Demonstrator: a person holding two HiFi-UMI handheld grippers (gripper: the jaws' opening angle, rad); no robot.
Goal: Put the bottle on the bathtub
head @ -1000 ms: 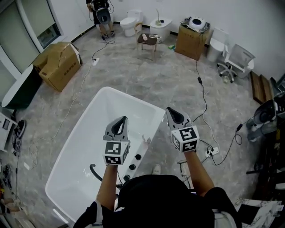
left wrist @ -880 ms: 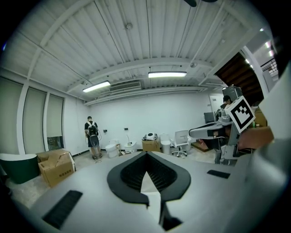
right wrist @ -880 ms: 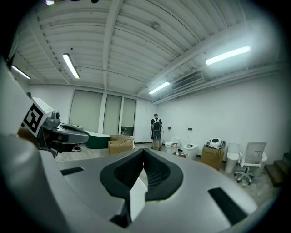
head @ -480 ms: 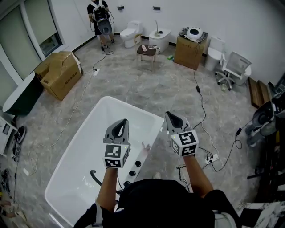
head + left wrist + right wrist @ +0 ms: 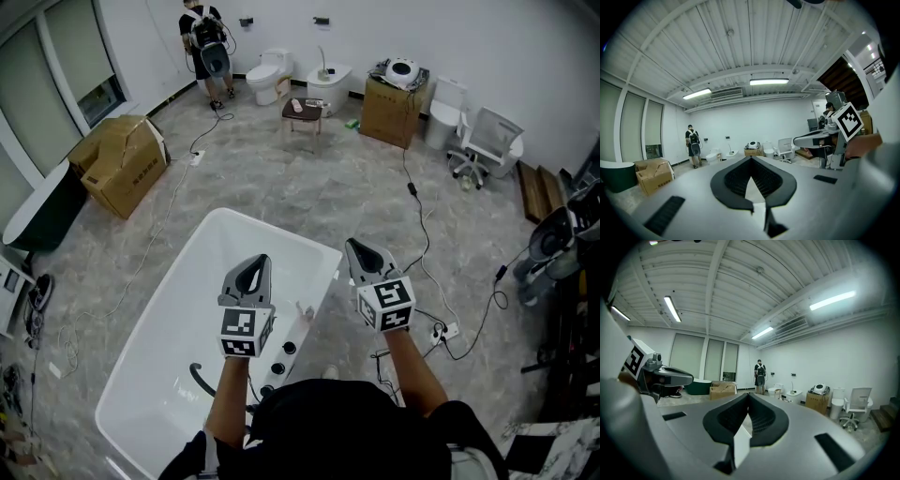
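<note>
Here the grey left gripper (image 5: 255, 263), above the one white glossy bathtub (image 5: 281, 223), and the grey right gripper (image 5: 362, 249), beside its rim, both have jaws closed, empty.

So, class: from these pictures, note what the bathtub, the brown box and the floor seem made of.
Bathtub: glossy white, smooth and seamless, probably acrylic or enamel.
Brown box: matt cardboard, with folded flaps.
Floor: grey, veined, faintly shiny; marble or marble-look tile.
</note>
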